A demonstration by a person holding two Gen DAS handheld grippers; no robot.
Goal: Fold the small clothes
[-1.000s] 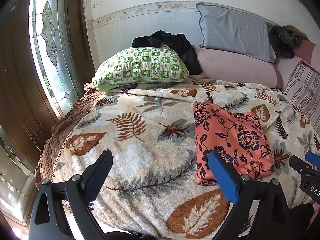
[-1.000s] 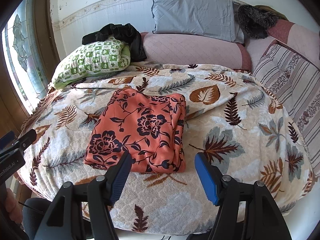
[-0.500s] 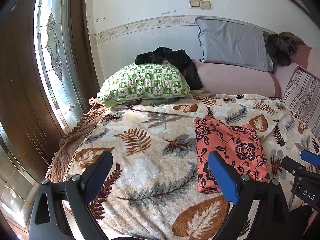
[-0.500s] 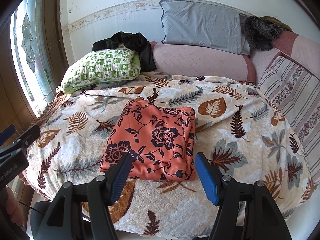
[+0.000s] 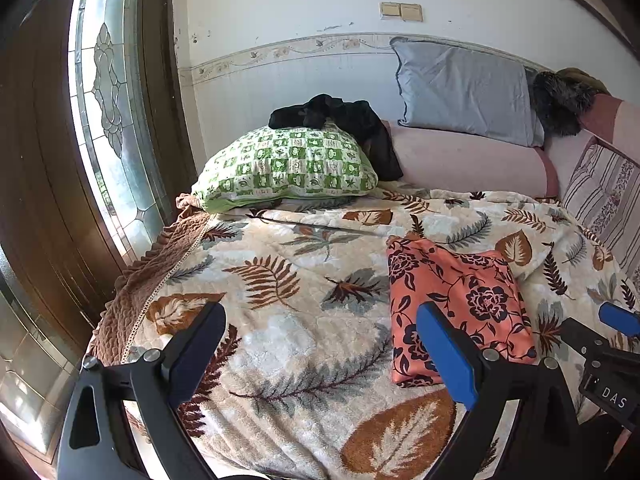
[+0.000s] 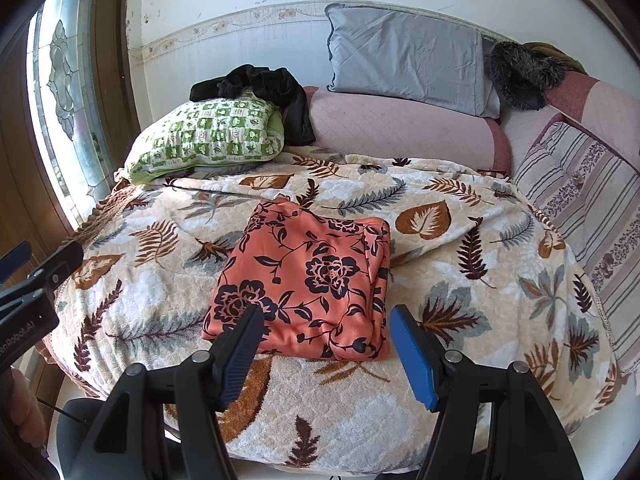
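A folded orange garment with dark flowers [image 6: 316,280] lies flat on the leaf-patterned bed cover [image 6: 460,248]; it also shows in the left wrist view [image 5: 456,300]. My right gripper [image 6: 326,352] is open and empty, held just short of the garment's near edge, above the bed's front edge. My left gripper [image 5: 320,352] is open and empty, to the left of the garment over bare cover. Neither gripper touches the cloth.
A green checked pillow [image 6: 208,136] with a black garment [image 6: 264,88] on it lies at the back left. A grey pillow [image 6: 408,64] leans on the wall. Striped cushions [image 6: 592,208] line the right side. A window [image 5: 108,128] stands on the left.
Both grippers have pulled back and up from the bed, so the garment looks farther away. The garment has not moved. Both stay open.
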